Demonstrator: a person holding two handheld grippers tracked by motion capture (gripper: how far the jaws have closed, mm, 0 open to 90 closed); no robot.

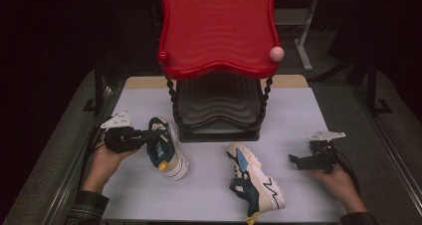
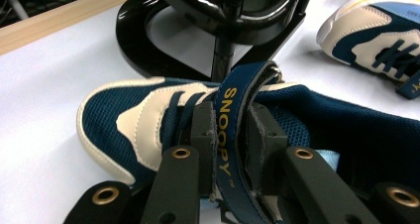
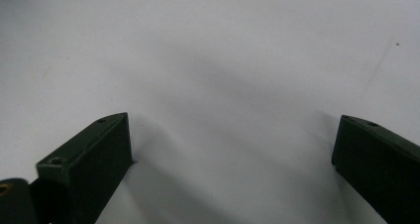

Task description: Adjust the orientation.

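At the left of the high view, the left gripper (image 1: 144, 137) is clamped on the tongue strap of a navy-and-cream sneaker (image 1: 166, 148). The left gripper view shows it plainly — both pads press on the blue strap (image 2: 233, 135) printed SNOOPY, with the shoe's toe pointing away toward the black base (image 2: 148, 45) of the rack. The sneaker sits on the white table (image 1: 209, 185) just beside the rack's front left corner, tipped a little; whether its sole is clear of the surface I cannot tell.

In the middle stands the two-tier shoe rack (image 1: 217, 31), red wavy shelf on top, dark shelf (image 1: 219, 103) below, beaded posts between. Just in front of it and to the right lies the second sneaker (image 1: 256, 182), on its side, toe toward the rack, untouched.

At the right, the right gripper (image 1: 294, 160) rests low on the table, well apart from both shoes, its jaws spread wide with nothing between them — the right gripper view has bare tabletop between the two pads (image 3: 89, 164).

The step in hand looks like carrying the first sneaker to the rack. Next it likely needs lifting by the strap, turning to line up with a shelf, and sliding past the front left post without snagging. The strap is soft, so the shoe may swing.
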